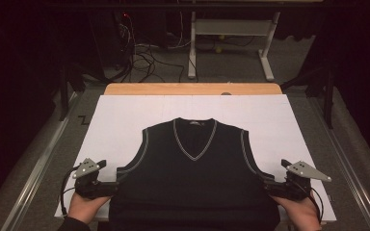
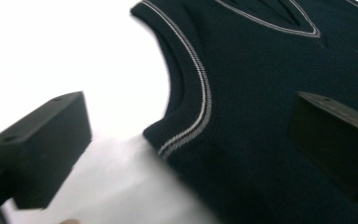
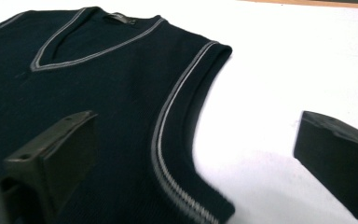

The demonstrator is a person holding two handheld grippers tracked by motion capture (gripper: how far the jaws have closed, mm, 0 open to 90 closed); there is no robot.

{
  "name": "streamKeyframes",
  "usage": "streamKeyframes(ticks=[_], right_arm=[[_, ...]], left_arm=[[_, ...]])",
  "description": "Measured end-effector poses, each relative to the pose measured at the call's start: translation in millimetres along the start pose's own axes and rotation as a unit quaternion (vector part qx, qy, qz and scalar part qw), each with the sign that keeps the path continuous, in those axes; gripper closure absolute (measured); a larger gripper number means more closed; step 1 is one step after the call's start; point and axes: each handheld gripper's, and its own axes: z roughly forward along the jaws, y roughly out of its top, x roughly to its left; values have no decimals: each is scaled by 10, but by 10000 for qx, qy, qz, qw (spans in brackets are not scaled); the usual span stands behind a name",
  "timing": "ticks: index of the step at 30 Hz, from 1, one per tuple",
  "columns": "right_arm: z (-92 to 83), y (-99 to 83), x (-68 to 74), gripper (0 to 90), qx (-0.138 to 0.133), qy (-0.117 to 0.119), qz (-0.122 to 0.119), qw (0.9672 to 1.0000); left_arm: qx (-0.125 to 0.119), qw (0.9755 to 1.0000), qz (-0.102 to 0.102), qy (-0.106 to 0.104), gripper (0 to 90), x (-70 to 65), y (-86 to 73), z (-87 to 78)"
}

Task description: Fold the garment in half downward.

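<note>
The dark navy knitted sleeveless vest with grey striped trim lies flat and face up on the white sheet that covers the wooden table. Its V-neck collar points away from the person, and its hem hangs near the table's front edge, so the long axis of the vest runs from the person toward the far side.

The left gripper rests at the left side seam, just under the left armhole, and the right gripper stands at the right side seam under the right armhole. The two are placed like a mirror, each pointing inward at the garment, and neither is nearer than the other.

In the left gripper view, the jaws stand wide apart: one is over the white sheet, the other over the dark knit, with the trimmed armhole edge between them, and no pad presses on the cloth. In the right gripper view it is the same, with the striped edge lying between the spread jaws and nothing pinched.

The coming move probably depends on this relation: the side edge of the vest already crosses each opening, so a grip would need only a small lowering and closing on the fabric.
</note>
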Motion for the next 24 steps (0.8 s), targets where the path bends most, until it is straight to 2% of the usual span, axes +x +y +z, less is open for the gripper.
streamKeyframes(ticks=[3, 8, 10, 12, 14, 19, 24], right_arm=[[55, 53, -5, 1, -8, -29, 34, 10000], [187, 187, -6, 2, 34, -44, -85, 9999], [300, 287, -15, 2, 49, -46, -95, 9999], [326, 312, -17, 2, 70, -49, -83, 9999], [404, 380, -22, 2, 85, -30, -81, 9999], [560, 525, -15, 2, 130, -41, -147, 9998], [721, 615, -44, 4, 188, -57, -133, 9997]], left_arm=[[119, 9999, 54, -14, 0, 22, 39, 68], [-15, 10000, 64, 63, 0, 77, 203, 99], [-96, 9999, 48, 75, 0, 107, 295, 123], [-144, 9998, 68, 121, 0, 121, 365, 148], [-163, 9997, 78, 146, 0, 141, 444, 194], [-31, 9999, 34, 112, 0, 163, 633, 350], [-22, 10000, -62, 55, 0, 174, 793, 538]])
